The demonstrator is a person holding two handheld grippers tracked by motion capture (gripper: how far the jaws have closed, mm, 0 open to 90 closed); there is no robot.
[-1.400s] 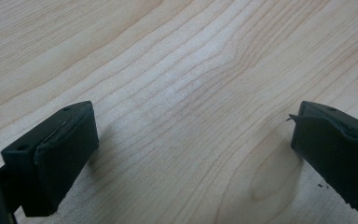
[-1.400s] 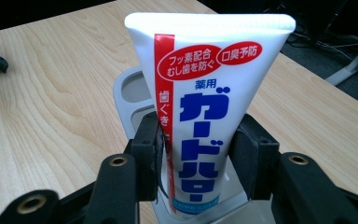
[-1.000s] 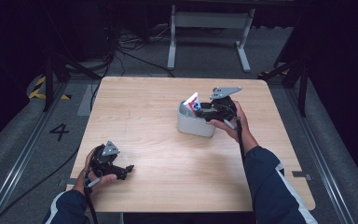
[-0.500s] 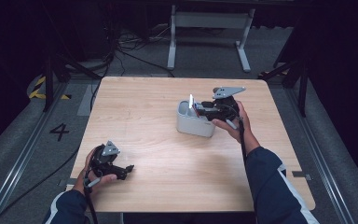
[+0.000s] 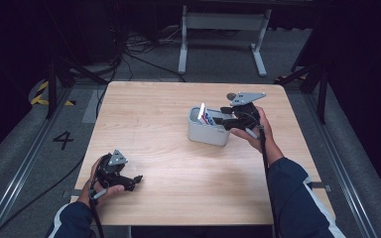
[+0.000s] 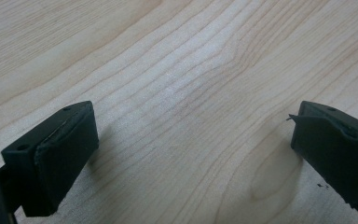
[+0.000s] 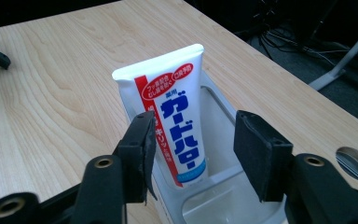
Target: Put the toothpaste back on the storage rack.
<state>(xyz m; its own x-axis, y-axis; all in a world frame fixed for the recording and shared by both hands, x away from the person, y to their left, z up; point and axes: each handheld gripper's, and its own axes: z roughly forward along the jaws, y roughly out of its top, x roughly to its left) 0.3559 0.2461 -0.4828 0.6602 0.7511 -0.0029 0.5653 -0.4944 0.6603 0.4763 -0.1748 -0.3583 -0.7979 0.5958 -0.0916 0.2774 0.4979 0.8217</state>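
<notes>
Standing upright in a small grey rectangular plastic bin [image 5: 207,132] is one white toothpaste tube with a red stripe [image 7: 175,116], its flat crimped end pointing up and its lower end down inside the bin. Its label carries blue Japanese characters running down the face, a red oval near the top with small white Japanese writing, and a red band along its left edge with more white characters; I cannot make out a brand name in Latin letters. The bin sits on the pale wooden table [image 5: 168,193], right of centre and toward the far half. The black right gripper [image 7: 193,149] is held level just at the bin's right side, and its jaws have just been opening: they now stand apart on either side of the tube's lower part without pressing it, so the tube is released and leans against the bin's wall. The black left gripper [image 6: 191,158] rests low over the near left corner of the table, well apart from the bin, with its two jaws spread wide and bare wood grain between them. Counting up: one tube, one bin, two grippers, each with a grey three-cornered plate on top and a trailing cable. On the grey floor to the left of the table a painted black numeral "4" [image 5: 63,140] can be read, with yellow-and-black hazard tape [image 5: 42,94] farther off beyond it.
</notes>
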